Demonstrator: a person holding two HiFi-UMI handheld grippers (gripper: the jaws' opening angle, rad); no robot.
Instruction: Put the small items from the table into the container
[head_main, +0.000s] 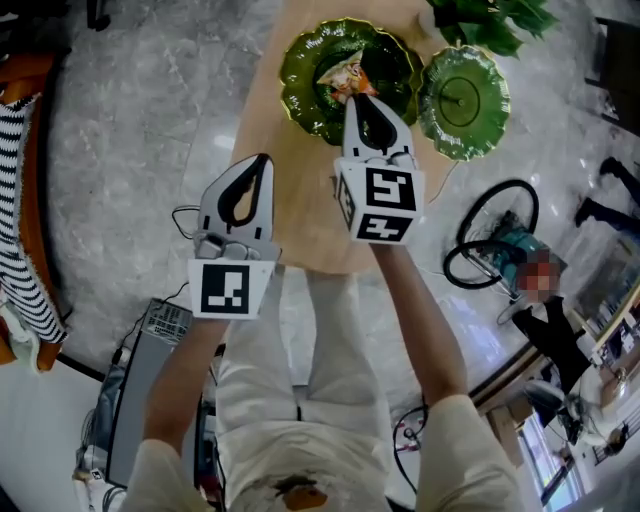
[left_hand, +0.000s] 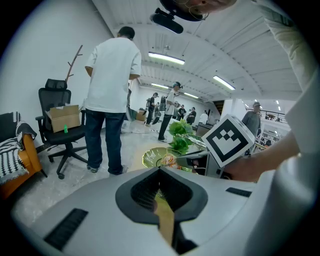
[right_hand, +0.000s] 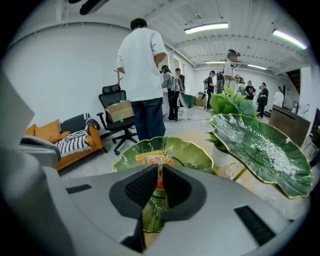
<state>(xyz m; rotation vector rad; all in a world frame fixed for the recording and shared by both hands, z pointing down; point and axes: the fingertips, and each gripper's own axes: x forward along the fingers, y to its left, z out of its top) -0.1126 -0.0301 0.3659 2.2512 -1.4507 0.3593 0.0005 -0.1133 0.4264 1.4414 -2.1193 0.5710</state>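
Pale wooden surface (head_main: 300, 205) carrying a green leaf-shaped bowl (head_main: 298, 75), a flatter leaf plate (head_main: 470, 105) just beside it, and a potted plant (head_main: 495, 22).

Lighting was bright and even, coming from ceiling strip lights (right_hand: 206, 28) high above the green dish (right_hand: 165, 150). Glare streaked the dish's glossy surface. Shadows beside the dish were soft. Both gripper views bowed heavily and had black corners. The near foreground below the dish was out of focus.
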